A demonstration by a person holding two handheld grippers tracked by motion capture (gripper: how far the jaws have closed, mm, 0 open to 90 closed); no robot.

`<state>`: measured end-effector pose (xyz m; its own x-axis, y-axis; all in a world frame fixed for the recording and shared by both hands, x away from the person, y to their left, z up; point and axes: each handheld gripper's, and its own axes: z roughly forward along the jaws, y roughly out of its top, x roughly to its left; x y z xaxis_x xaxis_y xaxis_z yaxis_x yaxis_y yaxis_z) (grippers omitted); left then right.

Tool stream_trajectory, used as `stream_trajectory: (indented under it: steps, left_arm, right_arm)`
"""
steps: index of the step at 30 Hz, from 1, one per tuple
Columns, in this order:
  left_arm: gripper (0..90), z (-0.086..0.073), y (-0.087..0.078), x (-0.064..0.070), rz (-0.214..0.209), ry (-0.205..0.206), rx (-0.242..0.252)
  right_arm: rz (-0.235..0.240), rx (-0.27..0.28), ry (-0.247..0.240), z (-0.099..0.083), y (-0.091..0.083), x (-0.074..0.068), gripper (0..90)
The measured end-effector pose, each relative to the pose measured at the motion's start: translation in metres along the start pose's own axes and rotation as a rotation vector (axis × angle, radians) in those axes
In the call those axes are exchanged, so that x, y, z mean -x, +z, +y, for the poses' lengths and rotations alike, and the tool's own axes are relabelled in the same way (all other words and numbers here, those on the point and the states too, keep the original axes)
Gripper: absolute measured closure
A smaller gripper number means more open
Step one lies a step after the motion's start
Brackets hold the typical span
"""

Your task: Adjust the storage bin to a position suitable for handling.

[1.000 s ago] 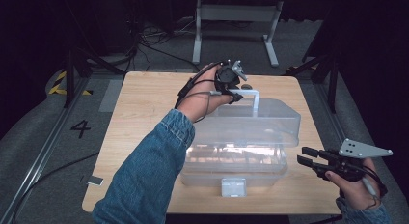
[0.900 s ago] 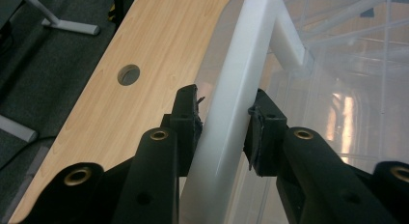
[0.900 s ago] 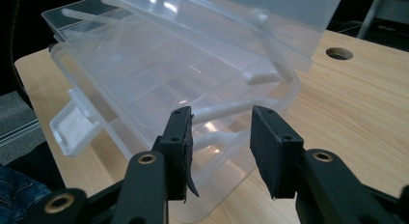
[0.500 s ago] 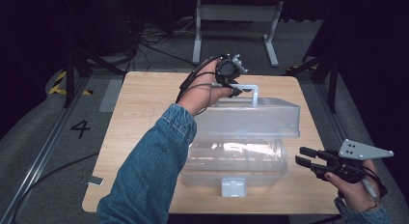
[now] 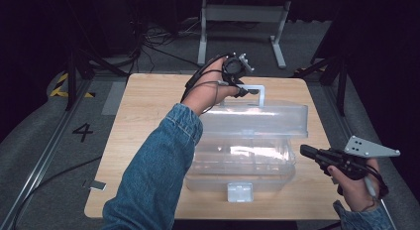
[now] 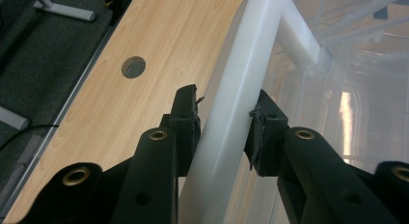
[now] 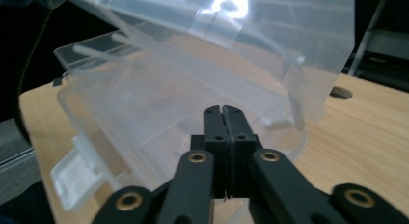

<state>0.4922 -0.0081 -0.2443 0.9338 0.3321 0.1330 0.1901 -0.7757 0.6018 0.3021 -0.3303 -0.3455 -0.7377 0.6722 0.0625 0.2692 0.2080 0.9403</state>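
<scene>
Place: looked like a lab or recording studio, not a home.
Surroundings: dark throughout, black walls or drapes around the lit table [image 5: 148,121].
Table: plain light wood top with a round cable hole [image 6: 133,66], standing alone mid-floor.
Floor: grey carpet [image 5: 44,141], marked with a black number 4 [image 5: 82,132] and yellow-black hazard tape [image 5: 62,86].
Rail: metal track [image 5: 34,175] ran along the floor beside the table.
Cables: loose black leads [image 5: 148,46] trailed across the floor behind.
Stands: grey metal frame [image 5: 242,22] and black tripod legs [image 5: 322,66] stood at the back.
</scene>
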Motion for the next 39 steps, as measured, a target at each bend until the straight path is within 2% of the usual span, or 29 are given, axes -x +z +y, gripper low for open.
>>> stream_trajectory:
  steps: [4, 9, 10, 11, 13, 14, 15, 16, 18, 19, 21, 22, 26, 33, 38, 39]
  left_arm:
    - [69.2, -0.001, 0.0, 0.001, -0.009, -0.006, 0.004]
    - [69.1, -0.001, -0.001, 0.001, -0.009, -0.008, 0.006]
    - [67.6, -0.001, -0.001, 0.001, 0.016, -0.029, 0.018]
    - [53.5, -0.002, -0.002, 0.001, 0.028, -0.045, 0.039]
    - [44.3, -0.004, -0.006, 0.0, 0.03, -0.066, 0.083]
    - [41.7, -0.004, -0.006, 0.0, 0.03, -0.066, 0.083]
    - [41.7, -0.006, -0.01, -0.001, 0.031, -0.077, 0.101]
    - [37.4, -0.008, -0.017, 0.0, 0.039, -0.085, 0.128]
    - [36.8, -0.01, -0.028, 0.001, 0.039, -0.092, 0.17]
    - [36.5, -0.01, -0.028, 0.001, 0.039, -0.092, 0.17]
    - [35.8, -0.015, -0.046, 0.004, 0.052, -0.106, 0.226]
    - [35.5, -0.015, -0.046, 0.004, 0.052, -0.106, 0.226]
    - [35.0, -0.024, -0.07, 0.01, 0.092, -0.097, 0.267]
    - [35.0, -0.061, -0.115, 0.025, 0.14, -0.136, 0.35]
    - [35.0, -0.09, -0.139, 0.029, 0.171, -0.18, 0.397]
    - [35.0, -0.09, -0.139, 0.029, 0.171, -0.18, 0.397]
  right_arm:
    - [-0.01, 0.041, 0.017, 0.008, 0.012, 0.002, 90.0]
    - [-0.014, 0.039, 0.022, 0.011, 0.018, 0.002, 90.0]
    - [-0.018, 0.044, 0.02, 0.011, 0.019, 0.002, 90.0]
    - [-0.019, 0.043, 0.023, 0.011, 0.02, 0.002, 90.0]
    - [-0.018, 0.042, 0.023, 0.011, 0.02, 0.003, 90.0]
    - [-0.018, 0.042, 0.023, 0.011, 0.02, 0.003, 90.0]
    - [-0.019, 0.043, 0.022, 0.011, 0.02, 0.003, 90.0]
    - [-0.022, 0.043, 0.023, 0.012, 0.02, 0.003, 90.0]
    - [-0.024, 0.041, 0.022, 0.012, 0.02, 0.004, 90.0]
    - [-0.024, 0.041, 0.022, 0.012, 0.02, 0.004, 90.0]
    - [-0.024, 0.041, 0.027, 0.014, 0.021, 0.004, 90.0]
    - [-0.024, 0.041, 0.027, 0.014, 0.021, 0.004, 90.0]
    - [-0.028, 0.041, 0.031, 0.016, 0.021, 0.005, 90.0]
    - [-0.038, 0.045, 0.03, 0.022, 0.023, 0.007, 90.0]
    - [-0.042, 0.05, 0.038, 0.026, 0.024, 0.009, 90.0]
    - [-0.042, 0.05, 0.038, 0.026, 0.024, 0.009, 90.0]
